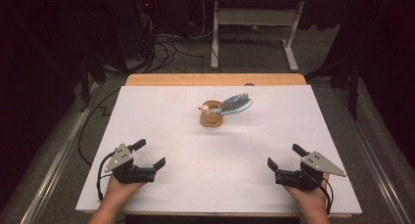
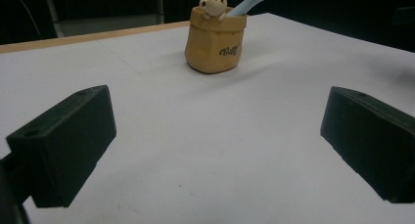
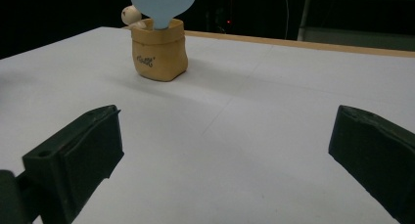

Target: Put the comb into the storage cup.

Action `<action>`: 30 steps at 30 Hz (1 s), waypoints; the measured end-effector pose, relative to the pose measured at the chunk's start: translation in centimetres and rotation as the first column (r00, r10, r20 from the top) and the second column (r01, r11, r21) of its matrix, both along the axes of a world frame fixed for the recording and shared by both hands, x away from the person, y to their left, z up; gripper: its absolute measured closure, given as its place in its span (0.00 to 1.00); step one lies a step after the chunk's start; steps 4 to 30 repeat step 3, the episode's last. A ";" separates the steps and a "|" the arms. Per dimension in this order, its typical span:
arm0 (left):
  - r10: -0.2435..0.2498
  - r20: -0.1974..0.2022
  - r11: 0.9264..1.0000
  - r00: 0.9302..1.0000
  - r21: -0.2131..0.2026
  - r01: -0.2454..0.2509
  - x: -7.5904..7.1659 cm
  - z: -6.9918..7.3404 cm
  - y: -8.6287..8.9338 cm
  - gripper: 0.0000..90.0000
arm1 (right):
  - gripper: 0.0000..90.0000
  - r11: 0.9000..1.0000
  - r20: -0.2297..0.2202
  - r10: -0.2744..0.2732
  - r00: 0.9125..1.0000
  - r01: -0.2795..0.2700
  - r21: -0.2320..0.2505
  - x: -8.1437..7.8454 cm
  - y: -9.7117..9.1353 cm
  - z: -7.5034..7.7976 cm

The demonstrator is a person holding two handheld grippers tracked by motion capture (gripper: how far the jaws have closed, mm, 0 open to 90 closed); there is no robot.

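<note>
A tan sack-shaped holder [image 1: 211, 119] [image 2: 214, 44] [image 3: 158, 53] with a small cream figure [image 1: 206, 106] [image 2: 214, 2] on its rim stands upright at the far middle of the white table [image 1: 205, 175]. A light blue hairbrush [image 1: 236, 104] [image 3: 163, 3] leans out of it to the right, bristles up. My left gripper [image 1: 149, 154] [image 2: 215, 141] rests open near the front left, held by a hand. My right gripper [image 1: 285, 156] [image 3: 225, 155] rests open near the front right. Both sets of jaws point toward the holder with bare table between them.
A wooden strip [image 1: 215, 79] edges the table's far side. Beyond it are a white desk frame [image 1: 254, 23] and tangled cables [image 1: 166, 48] on a dark floor. A metal rail [image 1: 63, 150] runs along the left side.
</note>
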State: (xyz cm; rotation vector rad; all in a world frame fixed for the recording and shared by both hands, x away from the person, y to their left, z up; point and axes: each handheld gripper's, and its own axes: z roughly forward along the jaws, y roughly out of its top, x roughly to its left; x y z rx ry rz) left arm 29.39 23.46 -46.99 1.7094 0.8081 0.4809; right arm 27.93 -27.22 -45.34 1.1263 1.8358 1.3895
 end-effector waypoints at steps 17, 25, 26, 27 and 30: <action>0.008 0.003 1.000 1.000 -0.003 -0.008 0.0 0.1 0.1 0.01 | 0.00 1.000 -0.005 -0.005 1.000 0.005 -0.015 0.1 0.1 -0.1; 0.008 0.003 1.000 1.000 -0.003 -0.008 0.0 0.1 0.1 0.01 | 0.00 1.000 -0.005 -0.005 1.000 0.005 -0.015 0.1 0.1 -0.1; 0.008 0.003 1.000 1.000 -0.003 -0.008 0.0 0.1 0.1 0.01 | 0.00 1.000 -0.005 -0.005 1.000 0.005 -0.015 0.1 0.1 -0.1; 0.008 0.003 1.000 1.000 -0.003 -0.008 0.0 0.1 0.1 0.01 | 0.00 1.000 -0.005 -0.005 1.000 0.005 -0.015 0.1 0.1 -0.1; 0.008 0.003 1.000 1.000 -0.003 -0.008 0.0 0.1 0.1 0.01 | 0.00 1.000 -0.005 -0.005 1.000 0.005 -0.015 0.1 0.1 -0.1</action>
